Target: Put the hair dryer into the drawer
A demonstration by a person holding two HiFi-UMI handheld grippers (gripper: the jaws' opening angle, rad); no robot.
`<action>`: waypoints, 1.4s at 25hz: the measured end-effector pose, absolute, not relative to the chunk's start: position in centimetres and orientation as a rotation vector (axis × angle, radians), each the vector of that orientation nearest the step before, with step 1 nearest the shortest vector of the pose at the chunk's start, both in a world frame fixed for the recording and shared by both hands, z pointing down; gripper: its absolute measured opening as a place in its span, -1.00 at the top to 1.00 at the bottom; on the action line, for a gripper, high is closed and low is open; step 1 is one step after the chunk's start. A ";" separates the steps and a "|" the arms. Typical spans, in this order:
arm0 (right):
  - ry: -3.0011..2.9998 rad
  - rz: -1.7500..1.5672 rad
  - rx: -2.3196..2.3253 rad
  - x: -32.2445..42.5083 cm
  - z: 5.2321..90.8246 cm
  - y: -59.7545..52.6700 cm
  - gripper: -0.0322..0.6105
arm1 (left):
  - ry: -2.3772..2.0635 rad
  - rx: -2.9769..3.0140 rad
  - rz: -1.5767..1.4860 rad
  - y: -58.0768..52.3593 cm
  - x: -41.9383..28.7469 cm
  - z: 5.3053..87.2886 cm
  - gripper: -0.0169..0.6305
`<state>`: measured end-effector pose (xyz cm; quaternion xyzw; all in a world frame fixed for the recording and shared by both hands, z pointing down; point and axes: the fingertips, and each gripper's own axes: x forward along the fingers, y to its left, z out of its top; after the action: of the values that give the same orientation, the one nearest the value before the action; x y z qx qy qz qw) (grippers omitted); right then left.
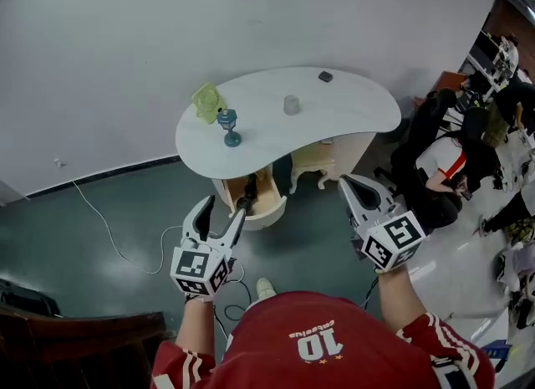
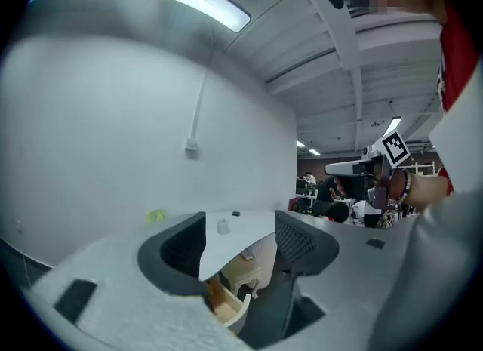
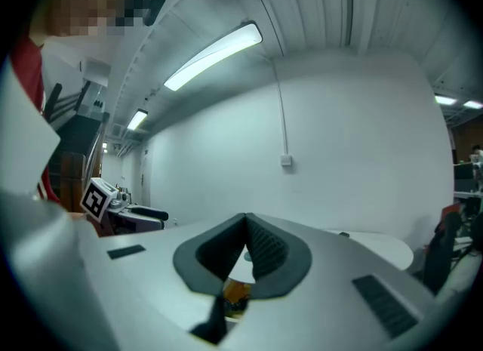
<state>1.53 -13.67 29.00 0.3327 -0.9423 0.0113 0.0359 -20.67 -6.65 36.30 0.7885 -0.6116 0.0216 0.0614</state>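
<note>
An open cream drawer [image 1: 269,205] juts out from under the white kidney-shaped table [image 1: 351,111]. A dark thing that looks like the hair dryer [image 1: 249,190] lies inside it. Both grippers are held up in the air in front of the table, well short of the drawer. My left gripper [image 1: 222,208] is open with nothing between its fingers; in the left gripper view [image 2: 240,226] the table and drawer [image 2: 229,306] show through the gap. My right gripper [image 1: 358,185] is empty, and its fingertips meet in the right gripper view [image 3: 246,225].
On the table stand a green object [image 1: 206,100], a blue stemmed cup [image 1: 228,125], a small pale cup [image 1: 291,104] and a small dark item [image 1: 325,76]. A white cable [image 1: 100,220] trails over the green floor. People sit at desks on the right [image 1: 443,161].
</note>
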 end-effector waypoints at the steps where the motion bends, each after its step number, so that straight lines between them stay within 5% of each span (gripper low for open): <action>1: -2.905 0.041 1.019 2.5 28.6 -13.0 0.88 | -1.876 2.376 0.055 -5.9 -20.0 35.5 0.10; 16: -3.010 -0.065 0.812 12.5 26.6 -1.2 0.88 | -2.136 2.371 0.126 5.1 -7.3 30.1 0.93; 25: -3.079 -0.088 0.850 17.5 26.1 5.6 0.88 | -2.013 2.428 -0.112 11.5 -0.5 27.9 0.94; 35: -3.082 -0.029 0.855 19.3 27.3 8.8 0.89 | -2.075 2.418 -0.032 15.6 2.6 28.5 0.94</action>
<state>19.35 8.79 27.32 0.2672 -0.9632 -0.0090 -0.0285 2.59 15.62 28.52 0.7587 -0.6509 -0.0100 -0.0225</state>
